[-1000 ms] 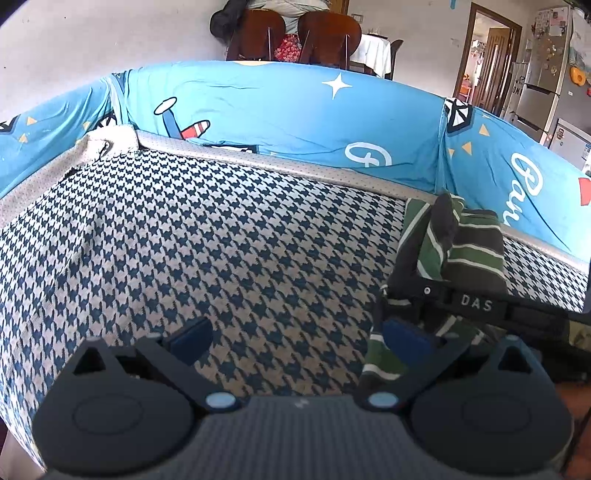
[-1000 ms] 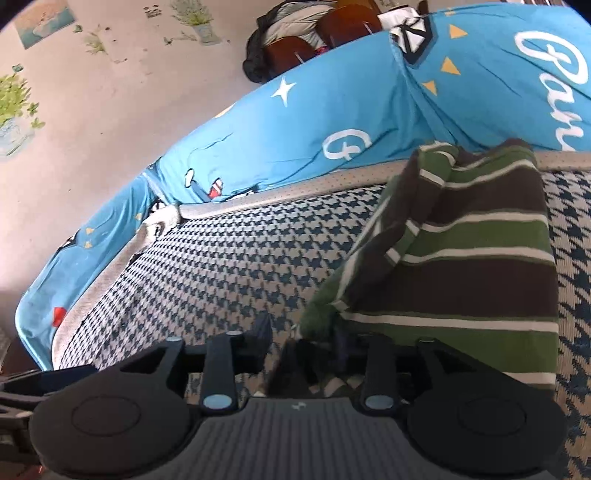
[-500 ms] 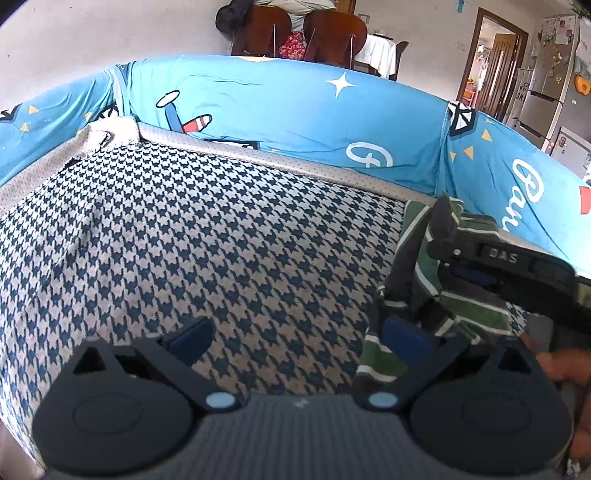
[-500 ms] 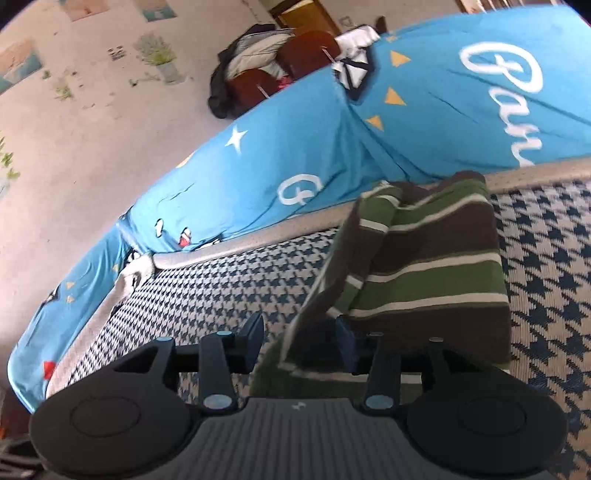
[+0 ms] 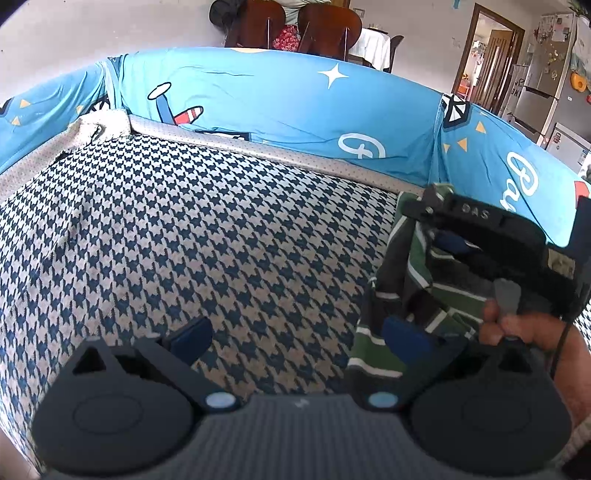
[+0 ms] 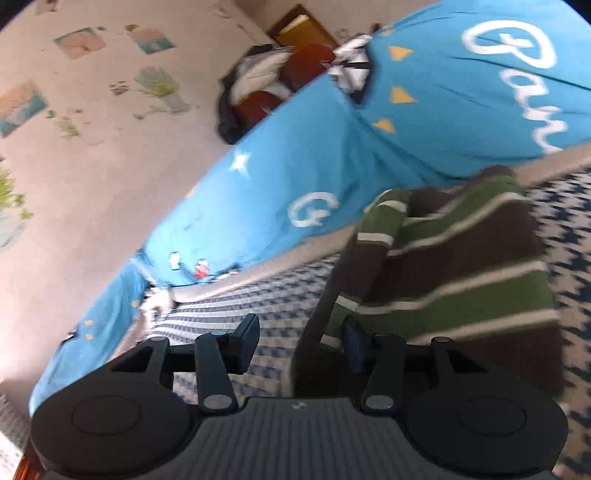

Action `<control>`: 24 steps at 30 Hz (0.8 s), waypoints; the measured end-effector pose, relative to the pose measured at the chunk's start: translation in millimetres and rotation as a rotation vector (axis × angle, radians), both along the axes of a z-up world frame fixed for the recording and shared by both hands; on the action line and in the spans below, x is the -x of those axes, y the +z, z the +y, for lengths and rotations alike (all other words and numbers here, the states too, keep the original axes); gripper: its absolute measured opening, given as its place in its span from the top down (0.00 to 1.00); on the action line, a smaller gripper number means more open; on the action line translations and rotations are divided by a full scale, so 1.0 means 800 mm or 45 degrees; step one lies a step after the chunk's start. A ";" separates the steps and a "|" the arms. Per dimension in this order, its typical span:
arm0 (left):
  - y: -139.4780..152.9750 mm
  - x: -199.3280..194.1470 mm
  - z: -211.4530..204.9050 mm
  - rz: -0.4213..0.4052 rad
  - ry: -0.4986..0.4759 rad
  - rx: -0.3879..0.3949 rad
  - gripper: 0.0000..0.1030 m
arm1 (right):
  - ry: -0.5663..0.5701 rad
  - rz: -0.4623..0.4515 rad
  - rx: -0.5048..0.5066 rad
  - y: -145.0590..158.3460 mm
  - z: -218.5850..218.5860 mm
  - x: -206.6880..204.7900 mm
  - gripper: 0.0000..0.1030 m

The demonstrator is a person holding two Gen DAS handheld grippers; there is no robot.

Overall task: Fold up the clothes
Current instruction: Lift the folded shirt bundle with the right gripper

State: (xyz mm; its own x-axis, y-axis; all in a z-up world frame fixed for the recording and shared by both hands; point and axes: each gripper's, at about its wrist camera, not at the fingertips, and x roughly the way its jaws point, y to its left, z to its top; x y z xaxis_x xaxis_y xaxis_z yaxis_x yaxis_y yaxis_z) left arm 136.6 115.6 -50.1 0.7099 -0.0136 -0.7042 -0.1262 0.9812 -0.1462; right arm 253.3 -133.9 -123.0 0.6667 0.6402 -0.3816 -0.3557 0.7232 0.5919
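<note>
Loosely folded, the green-and-brown striped garment (image 6: 461, 280) lies bunched up.

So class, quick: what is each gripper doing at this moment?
Left gripper: open, holding nothing.
Right gripper: opening, with the striped garment between its fingers, not clamped.

Left gripper (image 5: 295, 336) fingers spread wide, angled downward; right gripper (image 6: 299, 341) fingers opening, hand (image 5: 524, 328) gripping handle.

Lived-in home: wooden dining chairs (image 5: 325, 26) behind blue cartoon-print bumper (image 5: 266, 99), fridge (image 5: 546, 92) right of it.
</note>
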 end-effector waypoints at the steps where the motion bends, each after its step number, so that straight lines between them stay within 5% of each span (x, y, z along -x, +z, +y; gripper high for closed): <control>1: 0.000 -0.001 0.000 0.000 0.000 -0.004 0.00 | 0.022 -0.014 0.002 0.000 0.005 -0.001 0.52; 8: -0.002 -0.002 -0.001 0.007 -0.004 -0.006 0.00 | 0.061 0.035 0.047 -0.014 0.019 -0.009 0.52; 24: 0.000 0.000 0.004 -0.003 0.009 -0.018 0.00 | 0.027 0.025 0.155 0.024 -0.005 0.050 0.51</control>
